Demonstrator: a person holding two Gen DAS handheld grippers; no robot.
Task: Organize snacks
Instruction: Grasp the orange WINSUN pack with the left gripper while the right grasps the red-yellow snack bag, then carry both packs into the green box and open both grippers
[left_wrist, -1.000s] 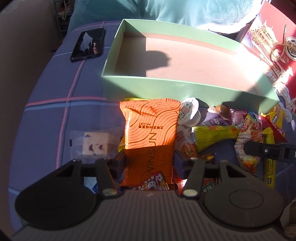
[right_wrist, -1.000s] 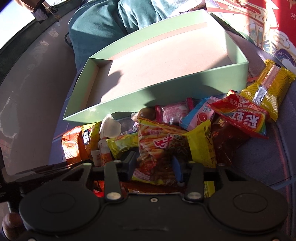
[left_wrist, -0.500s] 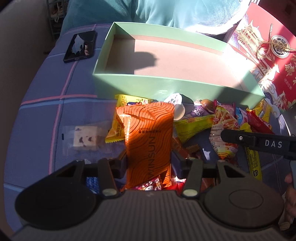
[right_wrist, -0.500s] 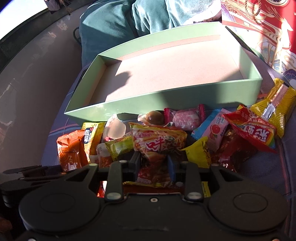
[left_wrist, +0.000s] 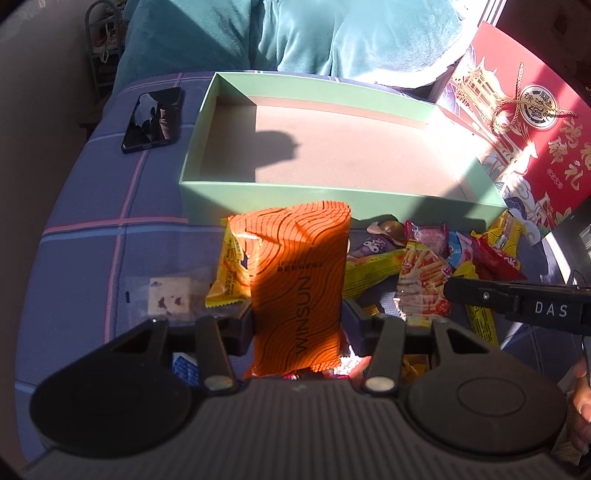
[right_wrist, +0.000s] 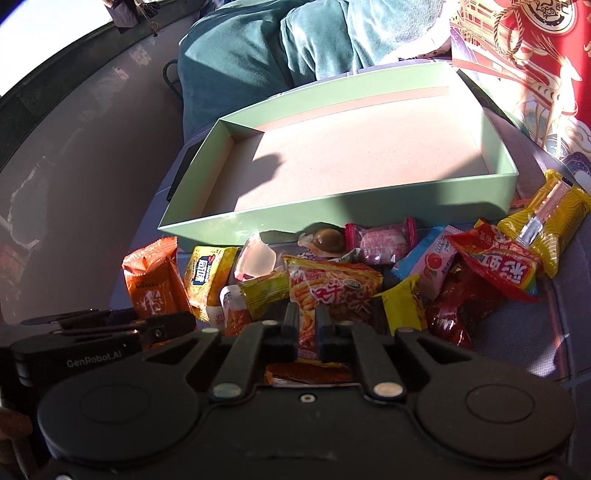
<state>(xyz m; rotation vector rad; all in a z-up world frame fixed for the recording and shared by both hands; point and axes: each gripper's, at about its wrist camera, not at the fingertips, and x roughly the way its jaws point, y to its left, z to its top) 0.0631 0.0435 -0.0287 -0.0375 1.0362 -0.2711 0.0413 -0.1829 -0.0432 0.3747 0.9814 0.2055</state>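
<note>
Compared with one second ago, your left gripper (left_wrist: 299, 317) has lifted the orange wavy-lined foil packet (left_wrist: 301, 280) off the snack pile; the packet's far edge now overlaps the near wall of the shallow pale-green cardboard box (left_wrist: 332, 194). The jaws press both long sides of the packet. Your right gripper (right_wrist: 306, 332) was wider then; its jaws are closing, pinching the near end of the red-and-yellow stick-snack bag (right_wrist: 332, 288), which now sits higher above the pile.

The box is unfilled, with a brown floor half in shadow. The loose snacks lie between you and its near wall: a yellow packet (left_wrist: 229, 273) left of the orange one, a clear-wrapped pale square sweet (left_wrist: 168, 299) farther left, a pink sweet (right_wrist: 382, 240), a brown glossy sweet (right_wrist: 328, 238), a jelly cup (right_wrist: 256, 258) and a large yellow crinkled bag (right_wrist: 546, 229) at the right end. These crowd the approach beneath both grippers.

A black phone (left_wrist: 153, 120) lies left of the box on the blue checked cloth (left_wrist: 92, 240). A red printed gift box (left_wrist: 535, 140) stands against the right wall. Teal cushions (left_wrist: 314, 33) border the far edge. Open cloth lies near left.
</note>
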